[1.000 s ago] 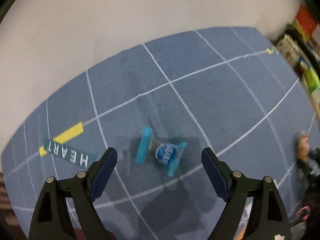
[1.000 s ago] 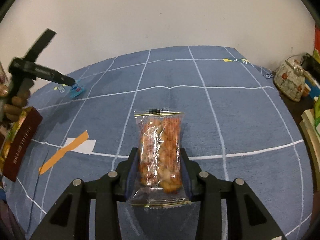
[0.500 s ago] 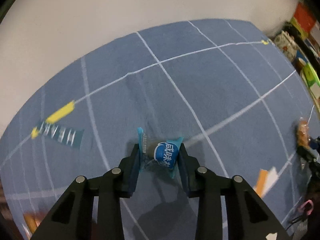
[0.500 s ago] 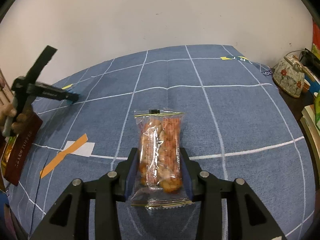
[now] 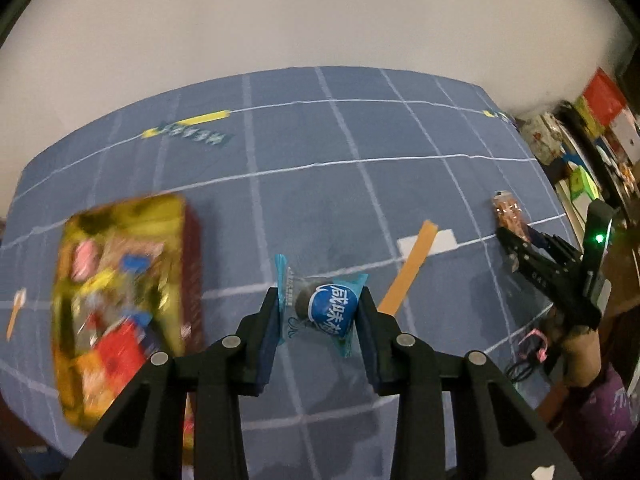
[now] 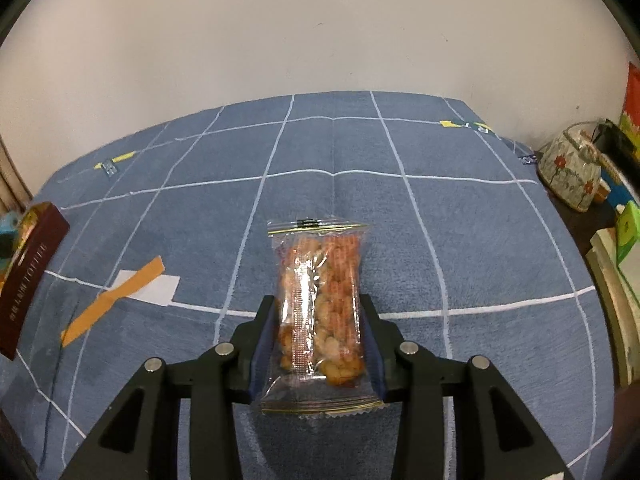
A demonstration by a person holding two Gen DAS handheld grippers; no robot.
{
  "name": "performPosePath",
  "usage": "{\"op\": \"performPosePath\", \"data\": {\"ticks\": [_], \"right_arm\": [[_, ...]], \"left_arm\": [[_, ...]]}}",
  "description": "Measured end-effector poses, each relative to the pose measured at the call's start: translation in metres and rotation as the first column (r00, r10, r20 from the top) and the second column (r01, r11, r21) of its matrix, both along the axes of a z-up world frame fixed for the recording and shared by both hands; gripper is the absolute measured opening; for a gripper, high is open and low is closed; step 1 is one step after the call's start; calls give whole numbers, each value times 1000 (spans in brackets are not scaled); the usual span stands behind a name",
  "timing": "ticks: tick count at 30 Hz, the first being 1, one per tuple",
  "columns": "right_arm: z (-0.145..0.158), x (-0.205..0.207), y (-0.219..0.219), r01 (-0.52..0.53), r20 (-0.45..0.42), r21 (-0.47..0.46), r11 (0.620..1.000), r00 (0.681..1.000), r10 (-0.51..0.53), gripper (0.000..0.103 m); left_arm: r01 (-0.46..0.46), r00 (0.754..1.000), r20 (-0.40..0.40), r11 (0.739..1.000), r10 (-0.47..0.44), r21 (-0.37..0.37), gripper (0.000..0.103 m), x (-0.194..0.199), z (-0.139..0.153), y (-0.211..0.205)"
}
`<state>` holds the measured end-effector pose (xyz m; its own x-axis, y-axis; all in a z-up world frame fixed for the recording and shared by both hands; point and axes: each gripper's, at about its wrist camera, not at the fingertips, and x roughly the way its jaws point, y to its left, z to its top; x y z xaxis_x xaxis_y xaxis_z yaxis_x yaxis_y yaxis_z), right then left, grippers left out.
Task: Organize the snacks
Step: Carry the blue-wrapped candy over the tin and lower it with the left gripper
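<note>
Above the blue grid surface (image 6: pixel 480 240): left claw (image 5: pixel 320 312) narrow, clamped on blue-wrapped candy (image 5: pixel 330 310), lifted beside the snack box (image 5: pixel 120 300). Right claw (image 6: pixel 318 332) narrow, gripping clear peanut packet (image 6: pixel 320 304) upright, off the cloth.

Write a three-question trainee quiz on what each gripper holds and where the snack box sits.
1. True or false: the left gripper is shut on a blue candy.
2. What does the right gripper hold? A) clear nut packet B) tape C) nothing
3. In the left wrist view, the snack box lies to which side of the candy?

Key: 1 true; 2 A; 3 left.
</note>
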<state>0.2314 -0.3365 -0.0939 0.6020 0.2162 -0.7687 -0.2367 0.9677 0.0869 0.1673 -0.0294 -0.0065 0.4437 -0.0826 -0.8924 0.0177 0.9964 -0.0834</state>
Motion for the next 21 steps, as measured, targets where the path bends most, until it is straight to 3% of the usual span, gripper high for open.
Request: {"op": "performPosePath", "data": {"ticks": [5,11,21], "right_arm": [[0,1,1,0,0,-11,1000,1000,0,40],[0,0,6,-1,4,-42,999,1000,1,40],[0,-1,8,11,5,-67,998,1000,-11,40]], "left_arm": [[-74,997,14,997,74,19,33,-41,11,29],[-139,989,72,985,132,104,33,-75,21,52],[-200,977,92,974,190,110,33,-100,23,91]]}}
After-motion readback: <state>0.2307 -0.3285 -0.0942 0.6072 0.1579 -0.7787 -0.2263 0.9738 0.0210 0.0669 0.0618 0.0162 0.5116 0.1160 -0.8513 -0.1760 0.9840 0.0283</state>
